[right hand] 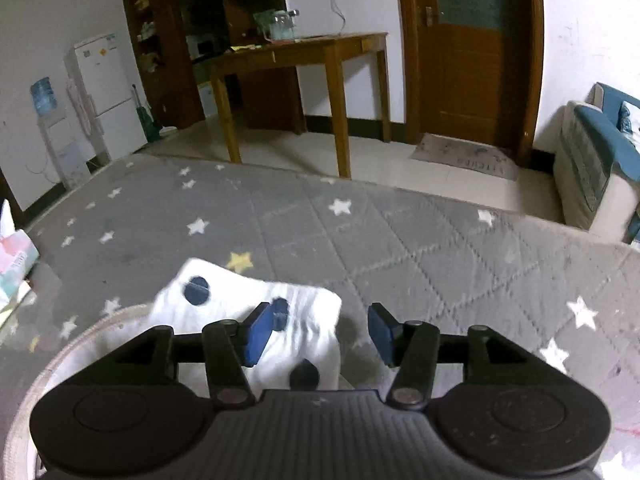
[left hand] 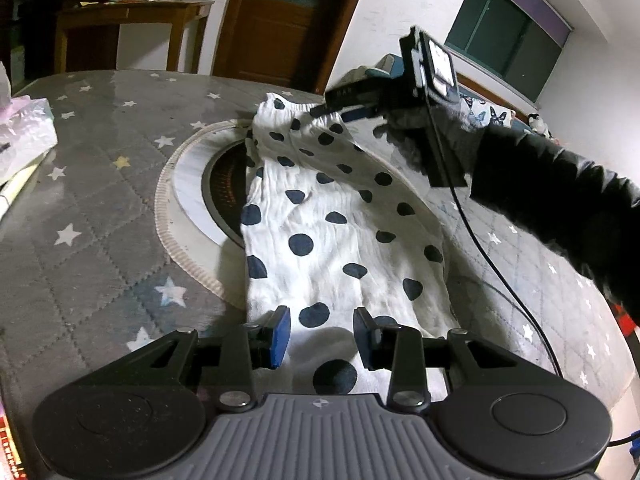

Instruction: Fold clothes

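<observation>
A white garment with dark blue polka dots [left hand: 328, 224] lies stretched across the grey star-patterned cover [left hand: 100, 184] and over a round heater. My left gripper [left hand: 322, 334] is open, its blue pads on either side of the garment's near end. My right gripper [left hand: 340, 110] reaches the garment's far end in the left wrist view. In the right wrist view the right gripper [right hand: 320, 330] is open above the garment's far corner [right hand: 256, 296], with the left pad over the cloth and the right pad over the cover.
A round heater with a ribbed rim [left hand: 188, 184] sits under the garment. A plastic bag and papers [left hand: 24, 132] lie at the left. A black cable [left hand: 500, 264] trails across the cover on the right. A wooden table [right hand: 304, 56], door and sofa stand beyond.
</observation>
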Tool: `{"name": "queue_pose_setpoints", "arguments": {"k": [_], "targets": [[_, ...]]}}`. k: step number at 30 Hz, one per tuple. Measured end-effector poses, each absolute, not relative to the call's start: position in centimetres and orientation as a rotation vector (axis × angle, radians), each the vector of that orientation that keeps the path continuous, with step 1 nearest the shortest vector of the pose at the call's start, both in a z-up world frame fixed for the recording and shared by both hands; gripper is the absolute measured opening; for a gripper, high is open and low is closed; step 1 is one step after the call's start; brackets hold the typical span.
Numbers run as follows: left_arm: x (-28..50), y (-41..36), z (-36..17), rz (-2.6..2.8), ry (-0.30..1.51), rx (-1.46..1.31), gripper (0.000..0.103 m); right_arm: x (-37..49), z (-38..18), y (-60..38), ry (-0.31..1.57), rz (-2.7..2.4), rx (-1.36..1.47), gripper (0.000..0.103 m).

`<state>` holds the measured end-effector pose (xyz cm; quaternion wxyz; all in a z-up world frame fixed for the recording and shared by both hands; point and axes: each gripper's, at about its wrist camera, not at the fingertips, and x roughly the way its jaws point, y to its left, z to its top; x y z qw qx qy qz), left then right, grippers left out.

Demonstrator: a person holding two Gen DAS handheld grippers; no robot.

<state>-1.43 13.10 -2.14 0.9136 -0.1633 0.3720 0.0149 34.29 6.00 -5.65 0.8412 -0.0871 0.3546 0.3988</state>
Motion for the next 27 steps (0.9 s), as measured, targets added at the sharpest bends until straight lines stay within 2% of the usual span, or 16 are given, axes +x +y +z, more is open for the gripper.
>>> {"name": "queue_pose_setpoints", "arguments": {"k": [4,5,6,7,11,27], "targets": [[-1.7,13.3,-1.9,0.051,0.774,-0.326,0.041,34.3,-6.5,6.2,0.744,0.865,-0.180,0.052],[-1.8,13.3,-1.9,0.054,0.778,-0.323,0.041,34.3,-6.5,6.2,0.743,0.874,-0.176,0.047],[-1.9,13.3,-1.9,0.058,0.781,-0.320,0.042,34.3,-6.5,6.1,0.745,0.880,-0.172,0.037],[-1.9,13.3,-1.9,0.062,0.784,-0.316,0.042,34.3,-6.4,6.0,0.747,0.883,-0.166,0.031],[-2.3,13.4,-2.0,0.080,0.798,-0.314,0.044,33.8,-5.9,5.1,0.749,0.888,-0.130,0.015],[-5.5,12.7,-0.9,0.123,0.770,-0.308,0.048,24.2,2.0,-1.3,0.669,1.080,0.005,0.012]]}}
